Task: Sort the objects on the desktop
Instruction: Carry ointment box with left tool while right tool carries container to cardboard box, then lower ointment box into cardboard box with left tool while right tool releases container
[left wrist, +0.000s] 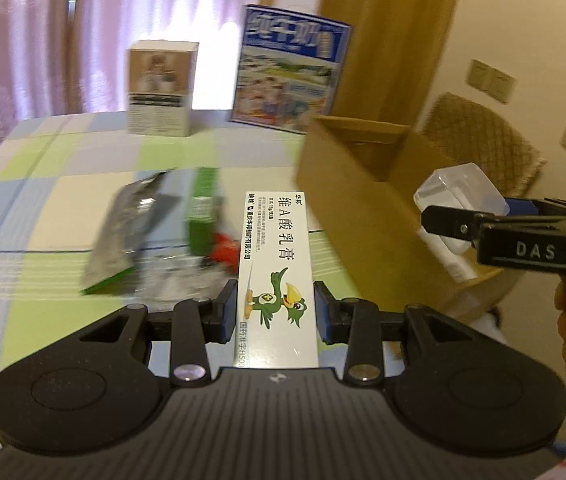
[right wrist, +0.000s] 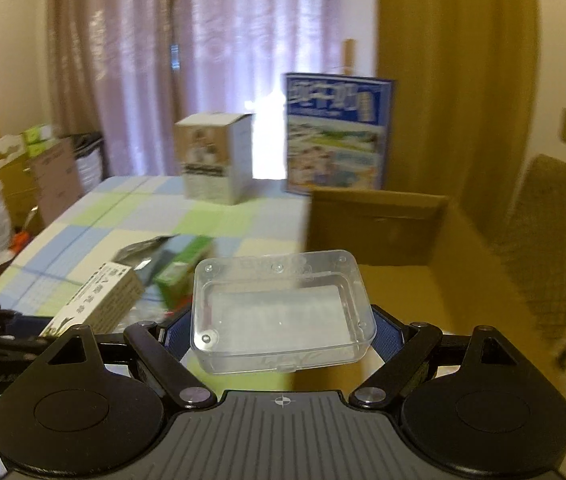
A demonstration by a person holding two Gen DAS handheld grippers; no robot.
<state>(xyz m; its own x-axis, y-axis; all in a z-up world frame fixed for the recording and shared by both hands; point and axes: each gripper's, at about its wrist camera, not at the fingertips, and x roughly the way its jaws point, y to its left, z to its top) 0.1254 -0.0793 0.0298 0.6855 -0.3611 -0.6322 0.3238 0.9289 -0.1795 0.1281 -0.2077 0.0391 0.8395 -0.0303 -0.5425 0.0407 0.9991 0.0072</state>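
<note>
My left gripper is shut on a long white ointment box with a green cartoon bird, held above the checked tablecloth. The same ointment box shows at lower left in the right wrist view. My right gripper is shut on a clear plastic case, held at the near edge of an open cardboard box. In the left wrist view the clear case and the right gripper's arm sit over the cardboard box. A silver pouch and a green box lie on the cloth.
A small white and brown carton and a blue milk carton stand at the table's far edge. A red item lies by the green box. A woven chair stands right of the table. Boxes and bags are stacked at left.
</note>
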